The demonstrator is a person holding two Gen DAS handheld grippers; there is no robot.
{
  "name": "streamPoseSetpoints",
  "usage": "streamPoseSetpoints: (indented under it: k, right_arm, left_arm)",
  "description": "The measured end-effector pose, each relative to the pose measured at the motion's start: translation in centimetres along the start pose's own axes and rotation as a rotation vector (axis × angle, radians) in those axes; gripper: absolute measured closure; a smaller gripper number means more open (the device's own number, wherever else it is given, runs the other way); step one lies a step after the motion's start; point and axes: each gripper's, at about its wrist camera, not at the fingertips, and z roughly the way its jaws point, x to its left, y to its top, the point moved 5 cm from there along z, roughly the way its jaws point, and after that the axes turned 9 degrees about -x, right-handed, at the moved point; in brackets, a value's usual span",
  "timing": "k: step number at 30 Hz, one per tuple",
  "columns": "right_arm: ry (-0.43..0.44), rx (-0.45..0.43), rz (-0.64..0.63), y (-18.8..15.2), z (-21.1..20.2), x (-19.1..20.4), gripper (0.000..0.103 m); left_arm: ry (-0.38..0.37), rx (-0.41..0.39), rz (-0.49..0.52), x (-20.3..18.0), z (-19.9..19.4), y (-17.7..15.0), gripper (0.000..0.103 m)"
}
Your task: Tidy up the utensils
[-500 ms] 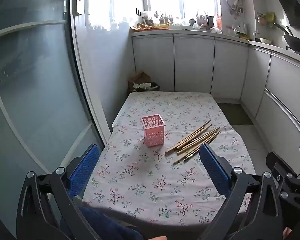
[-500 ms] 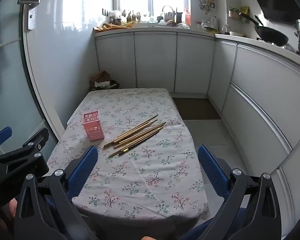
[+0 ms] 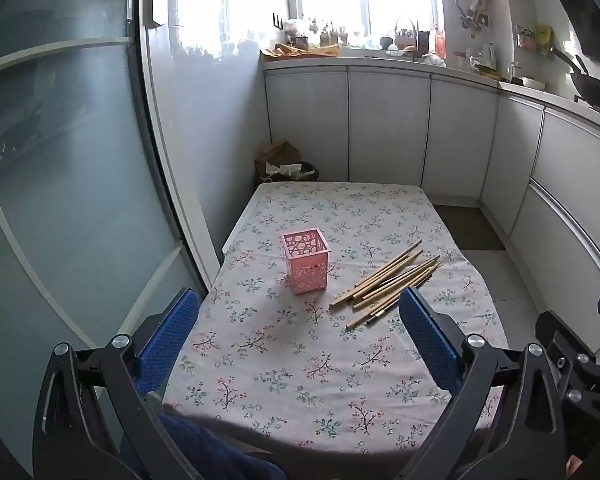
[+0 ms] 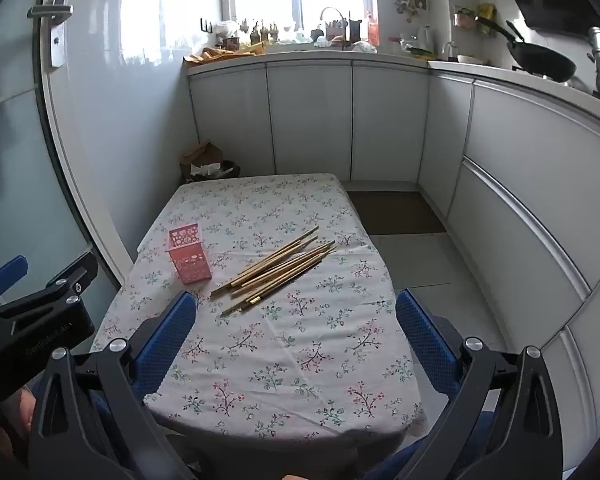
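Both our left gripper (image 3: 298, 334) and right gripper (image 4: 296, 330) hover spread wide, grasping nothing, above the table's (image 3: 300, 412) near edge.

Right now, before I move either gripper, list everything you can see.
Holder: one, pink, perforated, upright on the table, left of the chopsticks.
Chopsticks: loose pile, count unclear, tan wood, lying flat beside the holder.
Table: one, white floral cloth.
Cabinets: white, behind and right of the table.
Wok: one, black, on the right counter.
Box: brown, on the floor beyond the table.
Left gripper: blue pads, open, empty.
Right gripper: blue pads, open, empty.
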Motion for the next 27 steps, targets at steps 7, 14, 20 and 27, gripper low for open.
streamPoseSetpoints:
  k: [7, 14, 20, 27]
  right_arm:
    - [0.024, -0.001, 0.015, 0.43, -0.24, -0.27, 0.005]
    - [0.026, -0.004, 0.021, 0.58, -0.35, -0.64, 0.005]
    - [0.022, -0.004, 0.028, 0.48, -0.36, -0.68, 0.005]
    - [0.02, -0.009, 0.036, 0.55, -0.49, -0.89, 0.005]
  left_arm:
    - [-0.012, 0.009, -0.003, 0.3, -0.16, 0.22, 0.007]
    - [-0.012, 0.005, 0.0, -0.13, -0.27, 0.18, 0.007]
    - [-0.024, 0.008, -0.001, -0.42, -0.19, 0.28, 0.007]
    - [-0.031, 0.011, -0.001, -0.4, -0.03, 0.31, 0.007]
